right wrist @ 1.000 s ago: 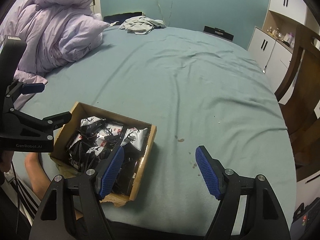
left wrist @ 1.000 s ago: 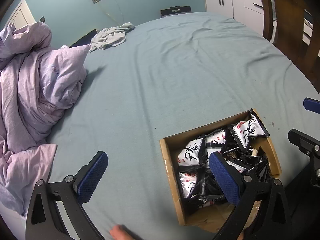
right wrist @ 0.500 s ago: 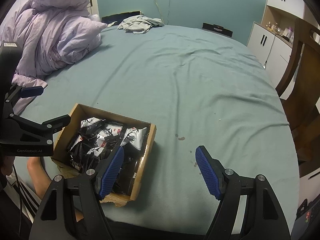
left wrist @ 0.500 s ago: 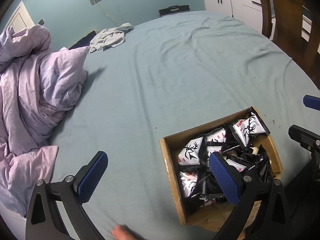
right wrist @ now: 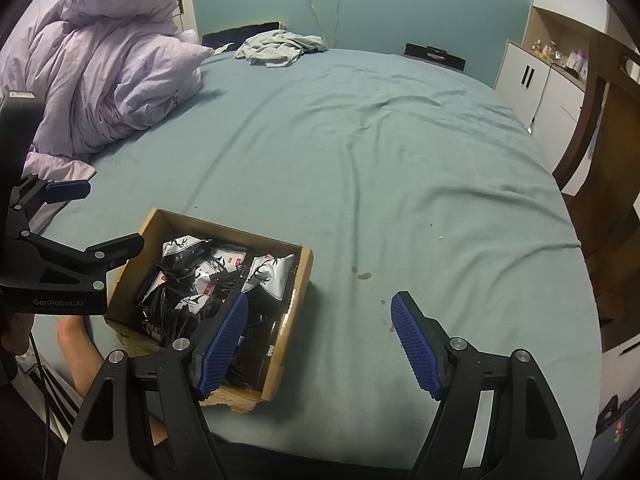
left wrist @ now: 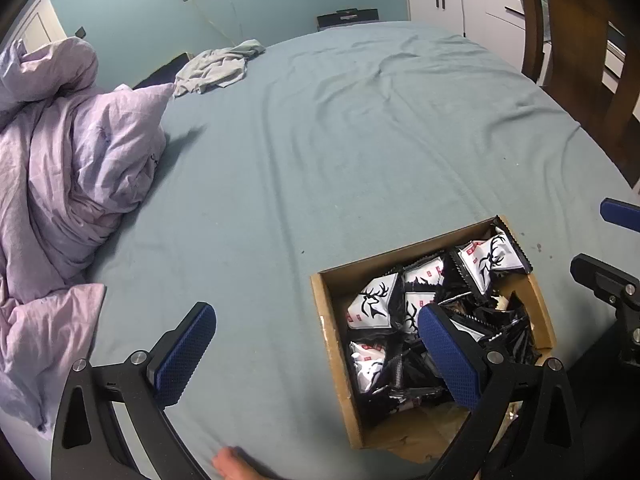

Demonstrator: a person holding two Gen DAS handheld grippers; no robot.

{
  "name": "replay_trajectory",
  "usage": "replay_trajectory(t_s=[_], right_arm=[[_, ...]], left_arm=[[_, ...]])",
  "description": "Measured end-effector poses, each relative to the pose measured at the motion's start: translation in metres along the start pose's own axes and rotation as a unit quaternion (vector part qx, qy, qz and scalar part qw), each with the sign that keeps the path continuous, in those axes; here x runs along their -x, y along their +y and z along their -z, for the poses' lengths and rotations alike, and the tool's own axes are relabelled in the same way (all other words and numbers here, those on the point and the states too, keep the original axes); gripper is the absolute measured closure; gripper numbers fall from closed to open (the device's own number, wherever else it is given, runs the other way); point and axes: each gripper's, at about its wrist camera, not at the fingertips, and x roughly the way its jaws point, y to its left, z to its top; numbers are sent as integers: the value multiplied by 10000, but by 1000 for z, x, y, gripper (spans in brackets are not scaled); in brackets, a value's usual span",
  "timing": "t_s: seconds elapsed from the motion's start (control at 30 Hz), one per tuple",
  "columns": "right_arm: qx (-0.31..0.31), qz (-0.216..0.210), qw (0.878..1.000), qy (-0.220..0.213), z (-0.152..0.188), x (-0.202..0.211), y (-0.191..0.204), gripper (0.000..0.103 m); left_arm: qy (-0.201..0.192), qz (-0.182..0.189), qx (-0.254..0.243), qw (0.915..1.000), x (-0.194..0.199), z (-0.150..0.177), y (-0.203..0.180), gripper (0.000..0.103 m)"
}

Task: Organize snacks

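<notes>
Box: an open cardboard box (left wrist: pixel 325 322) sits on the bed (left wrist: pixel 360 140), under the left claw's right finger and just left of the right claw's left finger; its near edge is torn.
Box contents: a loose heap of snack packets (left wrist: pixel 440 312), black and white with a deer-antler print, filling the box from wall to wall.
Top packet: one white packet (left wrist: pixel 490 262) leans on the far right corner of the box, its crimped edge poking over the rim.
Left claw (left wrist: pixel 316 354): wide open, holding nothing; its left finger hangs over bare sheet, its right finger over the packets. Whether that finger touches them cannot be told.
Right claw (right wrist: pixel 320 342): wide open, holding nothing; its left finger hangs over the near right corner of the box, its right finger over bare sheet.
Quilt: a rumpled lilac quilt (right wrist: pixel 104 76) lies far off to the left of both claws.
Cloth: a grey crumpled cloth (right wrist: pixel 280 48) lies at the far edge of the bed, well ahead of both claws.
Cabinets: white cabinets (right wrist: pixel 536 80) stand ahead and to the right.
</notes>
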Motion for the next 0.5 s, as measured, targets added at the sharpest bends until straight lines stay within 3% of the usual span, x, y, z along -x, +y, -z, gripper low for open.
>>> replay_trajectory(t_s=[0.5], right_arm=[[11, -10, 10000, 43, -1, -2, 1, 30]], left_arm=[[-4, 0, -143, 9999, 0, 0, -5, 0]])
